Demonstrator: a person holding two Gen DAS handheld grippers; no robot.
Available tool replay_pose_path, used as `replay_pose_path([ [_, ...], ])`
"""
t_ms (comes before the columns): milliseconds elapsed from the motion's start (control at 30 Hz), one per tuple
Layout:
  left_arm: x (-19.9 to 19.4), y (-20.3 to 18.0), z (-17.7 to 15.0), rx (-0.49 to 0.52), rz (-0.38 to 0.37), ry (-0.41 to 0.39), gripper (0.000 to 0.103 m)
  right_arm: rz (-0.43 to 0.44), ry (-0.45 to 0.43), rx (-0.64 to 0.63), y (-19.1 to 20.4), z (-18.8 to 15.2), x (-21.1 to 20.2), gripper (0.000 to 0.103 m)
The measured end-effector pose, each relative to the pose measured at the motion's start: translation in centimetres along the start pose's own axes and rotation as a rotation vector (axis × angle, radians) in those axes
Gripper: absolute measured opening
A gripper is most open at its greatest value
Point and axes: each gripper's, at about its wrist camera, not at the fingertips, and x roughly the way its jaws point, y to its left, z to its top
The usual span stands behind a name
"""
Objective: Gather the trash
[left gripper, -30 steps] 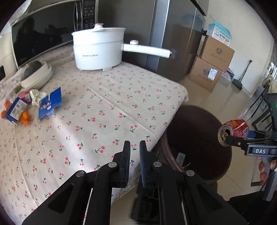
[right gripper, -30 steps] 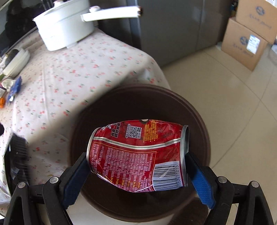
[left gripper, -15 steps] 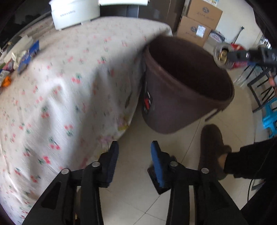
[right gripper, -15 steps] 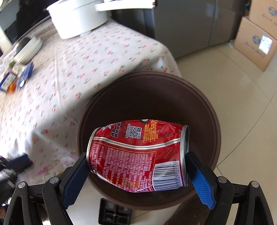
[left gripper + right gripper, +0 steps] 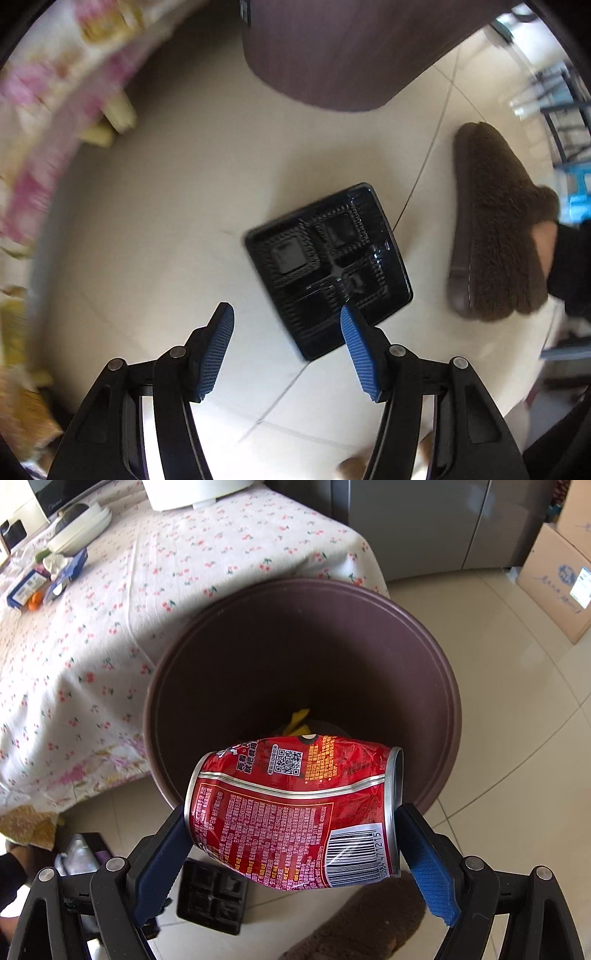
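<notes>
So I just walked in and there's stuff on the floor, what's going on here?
A person is collecting trash with two handheld grippers. The right gripper is shut on a crushed red can, held over the brown bin beside the table. The left gripper points down at a black plastic tray on the floor, jaws opening, nothing between them yet.

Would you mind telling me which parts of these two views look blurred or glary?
Left wrist view: tablecloth smeared by motion, black tray slightly soft, glare on the floor between the tongs. Right wrist view: red can sharp, tablecloth edge mildly blurred.
</notes>
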Motion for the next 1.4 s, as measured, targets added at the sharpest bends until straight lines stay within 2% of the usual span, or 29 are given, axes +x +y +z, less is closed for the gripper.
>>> replay_pose_path([
  [167,3.7,-0.7,0.6,-0.015,0.012,0.060,0.065,-0.014,0.019,-0.006,-0.7,-0.1,0.8,0.090],
  [367,5.5,-0.3,1.5,-0.065,-0.060,0.109,0.067,-0.021,0.037,-0.003,-1.6,-0.1,1.5,0.090],
  [467,6.5,-0.3,1.8,-0.082,-0.069,0.143,0.067,-0.025,0.045,0.006,-1.9,-0.2,1.9,0.090],
  [533,6.8,-0.7,1.9,-0.078,-0.070,0.137,0.073,-0.029,0.051,0.010,-2.0,-0.3,2.1,0.090],
  [667,7.2,-1.5,2.2,-0.051,-0.040,0.129,0.073,-0.036,0.061,0.010,-2.1,-0.4,2.5,0.090],
  [700,7.3,-1.6,2.1,-0.046,-0.034,0.130,0.071,-0.039,0.064,0.009,-2.1,-0.4,2.6,0.090],
  [733,7.4,-1.6,2.0,-0.042,-0.017,0.128,0.063,-0.041,0.067,0.008,-2.1,-0.4,2.7,0.090],
  [867,7.2,-0.9,1.4,-0.075,-0.038,0.126,0.058,-0.056,0.064,0.007,-2.3,-0.2,2.7,0.090],
  [967,5.6,0.1,1.0,-0.098,-0.043,0.085,0.057,-0.063,0.050,0.013,-2.3,0.0,2.4,0.090],
  [1067,3.1,-0.2,-1.1,-0.094,-0.016,0.033,0.057,-0.062,0.037,0.027,-2.2,0.3,2.0,0.090],
  [1400,-11.1,1.3,-3.7,-0.122,0.031,-0.179,0.057,-0.050,-0.023,0.043,-1.8,1.6,0.0,0.090],
])
